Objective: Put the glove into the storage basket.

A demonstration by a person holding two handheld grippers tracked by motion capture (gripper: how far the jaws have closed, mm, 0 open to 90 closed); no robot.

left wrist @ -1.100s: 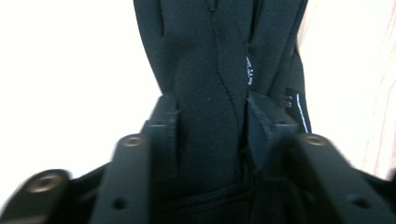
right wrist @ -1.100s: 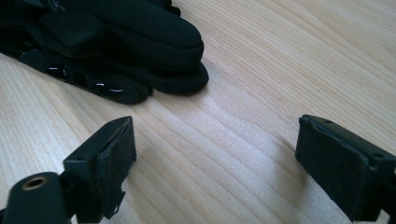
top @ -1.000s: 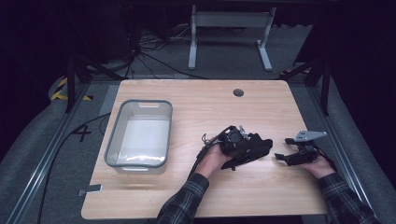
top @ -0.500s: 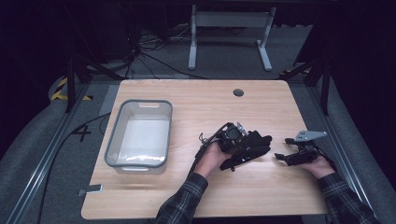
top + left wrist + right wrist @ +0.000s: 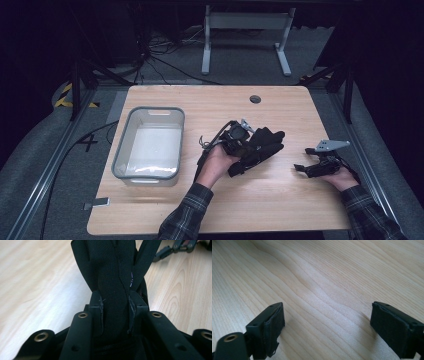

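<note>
A black fabric piece (image 5: 266, 144) with finger-like lobes, perhaps a glove, hangs just above the middle of the wooden table (image 5: 280, 210). My left gripper (image 5: 249, 150) is shut on it. In the left gripper view the pads (image 5: 102, 315) pinch a seamed band of the black fabric (image 5: 112, 270), and its strips fan out beyond the left gripper (image 5: 115, 312). My right gripper (image 5: 301, 168) rests low on the table at the right, held in a hand. In its own view the right gripper (image 5: 332, 325) stands wide open over bare wood.
A clear plastic bin (image 5: 120, 150) stands on the left part of the table and looks empty. A round cable hole (image 5: 255, 99) sits near the far edge. The right gripper (image 5: 175, 246) also lies beyond the fabric in the left gripper view.
My left hand has lifted the gripper and the black fabric a little off the table and toward the far side. The right gripper has not moved.
</note>
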